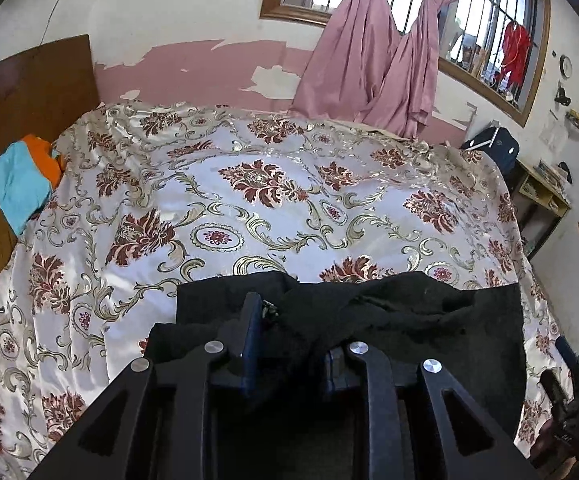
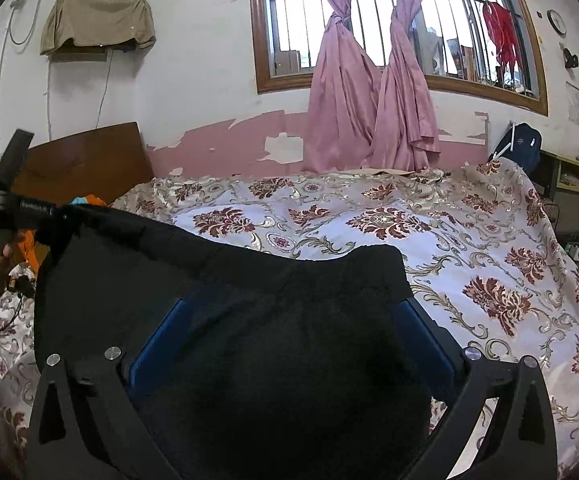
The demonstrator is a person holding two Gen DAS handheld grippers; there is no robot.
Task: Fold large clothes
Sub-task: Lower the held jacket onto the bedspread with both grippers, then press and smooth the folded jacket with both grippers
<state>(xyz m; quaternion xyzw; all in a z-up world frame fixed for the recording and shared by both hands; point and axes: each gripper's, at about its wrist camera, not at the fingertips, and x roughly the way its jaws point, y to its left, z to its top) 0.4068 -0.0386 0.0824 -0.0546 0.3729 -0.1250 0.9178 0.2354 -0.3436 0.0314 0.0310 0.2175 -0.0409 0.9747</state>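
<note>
On the bed with the floral bedspread (image 1: 249, 184), the left tongs (image 1: 289, 332) are clamped on a bunched edge of the black garment (image 2: 249, 300), which lies spread along the near side, while the right tongs (image 2: 289, 320) stand wide apart over the cloth, pressing nothing.

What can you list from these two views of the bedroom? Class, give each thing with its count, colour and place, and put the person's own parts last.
black garment: one, black, near edge of the bed
bedspread: one, white with red and gold flowers, covering the bed
headboard: one, brown wood, left end
folded clothes: blue and orange, by the headboard
curtains: two, pink, knotted at the window
backpack: one, dark blue, beyond the bed
left tool: closed on the garment
right tool: open wide, garment between its fingers
</note>
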